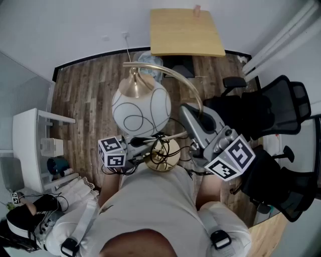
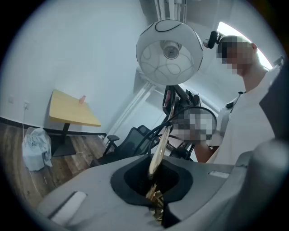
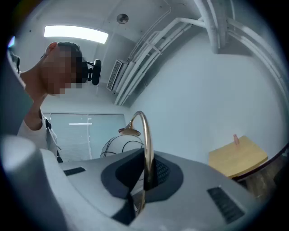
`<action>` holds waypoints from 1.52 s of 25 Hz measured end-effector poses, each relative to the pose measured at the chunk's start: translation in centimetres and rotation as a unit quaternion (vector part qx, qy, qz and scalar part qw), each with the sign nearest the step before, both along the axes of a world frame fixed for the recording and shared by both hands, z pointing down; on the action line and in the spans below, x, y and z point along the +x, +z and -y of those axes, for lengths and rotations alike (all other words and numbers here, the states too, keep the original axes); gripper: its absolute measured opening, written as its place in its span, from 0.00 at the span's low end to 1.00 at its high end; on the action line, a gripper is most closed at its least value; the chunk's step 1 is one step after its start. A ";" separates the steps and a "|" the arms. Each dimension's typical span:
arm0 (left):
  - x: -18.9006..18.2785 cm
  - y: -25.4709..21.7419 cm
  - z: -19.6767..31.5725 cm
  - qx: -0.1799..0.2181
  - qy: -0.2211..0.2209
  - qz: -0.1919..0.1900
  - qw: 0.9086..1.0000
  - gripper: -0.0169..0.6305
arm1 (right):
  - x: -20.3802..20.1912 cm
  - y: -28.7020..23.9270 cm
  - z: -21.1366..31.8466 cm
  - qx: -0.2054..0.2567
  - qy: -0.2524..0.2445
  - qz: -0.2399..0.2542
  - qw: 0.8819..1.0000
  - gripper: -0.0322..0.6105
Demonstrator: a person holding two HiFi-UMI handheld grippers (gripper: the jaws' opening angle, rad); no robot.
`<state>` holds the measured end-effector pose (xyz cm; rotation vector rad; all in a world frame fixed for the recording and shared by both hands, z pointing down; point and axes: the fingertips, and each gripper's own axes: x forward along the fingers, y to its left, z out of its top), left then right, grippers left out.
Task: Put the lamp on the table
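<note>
I am carrying the lamp off the floor between both grippers. Its white globe shade (image 1: 141, 109) with black line loops hangs from a curved brass stem (image 1: 175, 74) above the round brass base (image 1: 161, 155). My left gripper (image 1: 148, 148) is shut on the brass part by the base, and the left gripper view shows a brass rod (image 2: 159, 151) rising from the jaws to the shade (image 2: 169, 52). My right gripper (image 1: 191, 112) is shut on the arched stem (image 3: 146, 140). The light wooden table (image 1: 186, 33) stands ahead by the wall, apart from the lamp.
Black office chairs (image 1: 277, 113) stand to the right of the table. A white cabinet (image 1: 29, 144) is at the left, and a pale bag (image 2: 36, 146) sits on the wooden floor beside the table's leg. A small pink object (image 1: 197, 9) stands on the table's far edge.
</note>
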<state>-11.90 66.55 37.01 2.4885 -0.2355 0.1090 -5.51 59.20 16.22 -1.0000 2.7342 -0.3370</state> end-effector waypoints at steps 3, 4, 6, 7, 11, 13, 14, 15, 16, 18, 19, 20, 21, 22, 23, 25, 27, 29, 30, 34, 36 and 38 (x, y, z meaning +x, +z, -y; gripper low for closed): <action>-0.1 0.0 0.2 0.003 0.001 -0.001 1.000 0.03 | -0.1 -0.1 0.2 0.002 0.001 0.002 1.000 0.05; 0.0 0.0 0.3 0.004 0.001 -0.002 1.000 0.03 | -0.2 -0.2 0.2 0.004 0.001 0.003 1.000 0.05; 0.1 0.0 0.4 0.004 0.000 -0.001 1.000 0.03 | -0.1 -0.3 0.3 0.006 0.000 0.013 1.000 0.05; 0.3 0.0 0.4 0.004 -0.001 0.000 1.000 0.03 | 0.1 -0.4 0.3 0.007 -0.002 0.019 1.000 0.05; 0.6 0.1 0.8 0.006 -0.008 0.001 1.000 0.03 | 0.3 -0.4 0.6 0.009 -0.008 0.020 1.000 0.05; 0.5 -0.1 1.0 0.008 -0.013 0.001 1.000 0.03 | 0.0 -0.7 0.8 0.011 -0.012 0.017 1.000 0.05; 0.6 -0.2 1.1 0.009 -0.015 0.001 1.000 0.03 | 0.0 -0.8 0.8 0.012 -0.014 0.017 1.000 0.05; 0.8 -0.2 1.2 0.010 -0.017 0.001 1.000 0.03 | 0.1 -0.9 0.9 0.013 -0.016 0.017 1.000 0.05; 1.1 -0.2 1.2 0.010 -0.018 0.002 1.000 0.03 | 0.4 -0.9 1.0 0.015 -0.017 0.017 1.000 0.05; 1.8 -0.1 1.4 0.009 -0.018 0.003 1.000 0.03 | 1.1 -0.9 1.2 0.018 -0.018 0.017 1.000 0.05; 2.2 0.0 1.5 0.009 -0.018 0.002 1.000 0.03 | 1.4 -0.8 1.4 0.019 -0.018 0.016 1.000 0.05; 2.5 0.0 1.8 0.009 -0.017 0.001 1.000 0.03 | 1.7 -0.8 1.6 0.020 -0.018 0.016 1.000 0.05; 2.8 0.0 2.2 0.010 -0.015 0.001 1.000 0.03 | 1.9 -0.8 2.0 0.021 -0.018 0.015 1.000 0.05; 3.1 0.1 2.7 0.010 -0.012 0.000 1.000 0.03 | 2.2 -0.7 2.5 0.022 -0.017 0.015 1.000 0.05; 3.4 0.1 3.4 0.011 -0.010 0.001 1.000 0.03 | 2.5 -0.7 3.2 0.022 -0.016 0.014 1.000 0.05; 3.8 0.3 4.8 0.012 -0.006 0.001 1.000 0.03 | 2.9 -0.6 4.6 0.021 -0.012 0.013 1.000 0.05; 3.7 0.5 6.3 0.013 -0.002 0.002 1.000 0.03 | 2.9 -0.4 6.1 0.020 -0.007 0.011 1.000 0.05; 3.6 0.5 7.9 0.015 0.000 0.002 1.000 0.03 | 2.8 -0.3 7.5 0.019 -0.005 0.008 1.000 0.05; 3.5 0.5 8.7 0.016 0.002 0.002 1.000 0.03 | 2.7 -0.3 8.3 0.018 -0.004 0.008 1.000 0.05; 3.1 0.5 12.1 0.023 0.009 0.007 1.000 0.03 | 2.5 -0.3 11.4 0.016 0.000 0.011 1.000 0.05; 2.8 0.6 13.6 0.024 0.013 0.008 1.000 0.03 | 2.2 -0.2 12.9 0.015 0.003 0.010 1.000 0.05; 2.5 0.7 15.1 0.023 0.017 0.007 1.000 0.03 | 1.9 -0.1 14.3 0.014 0.008 0.010 1.000 0.05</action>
